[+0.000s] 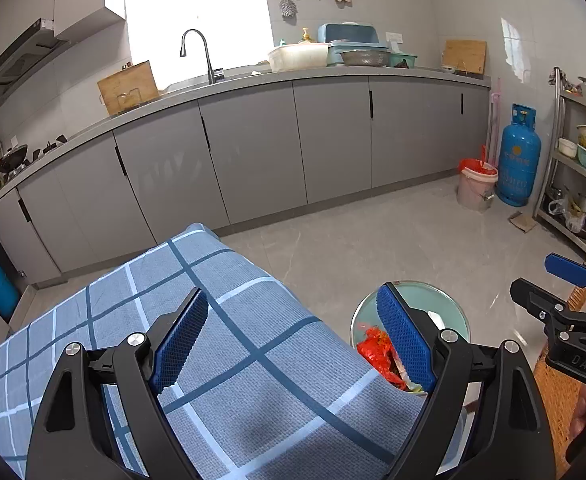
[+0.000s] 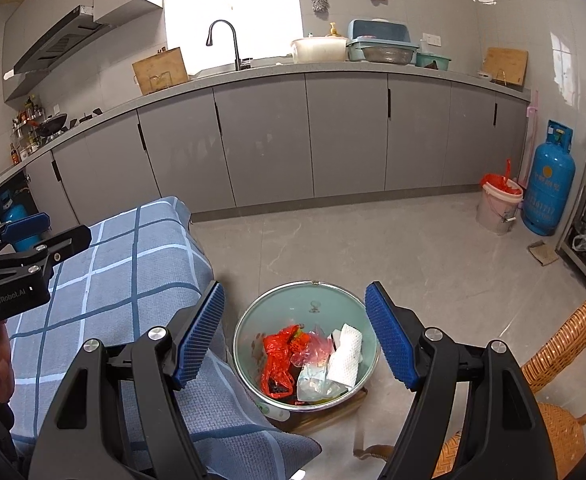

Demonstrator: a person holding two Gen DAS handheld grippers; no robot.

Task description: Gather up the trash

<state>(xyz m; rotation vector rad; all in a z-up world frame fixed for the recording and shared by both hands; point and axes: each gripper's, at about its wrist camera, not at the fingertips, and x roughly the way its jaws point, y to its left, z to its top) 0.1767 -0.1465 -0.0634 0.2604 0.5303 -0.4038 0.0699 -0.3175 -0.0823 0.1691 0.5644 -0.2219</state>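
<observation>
Left gripper [image 1: 293, 336] is hovering wide open and empty over the blue checked cloth [image 1: 229, 344]. Right gripper [image 2: 295, 336] is hanging wide open too, empty, above the round bowl [image 2: 253, 320] sitting on the floor just beside the cloth. Trash is lying inside it: red plastic bag [image 2: 277, 354], white paper [image 2: 347, 358].

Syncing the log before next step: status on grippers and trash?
Left gripper open, empty. Right gripper open, empty. Trash bin on floor holds red bag and paper towel. Checked tablecloth edge beside bin.
</observation>
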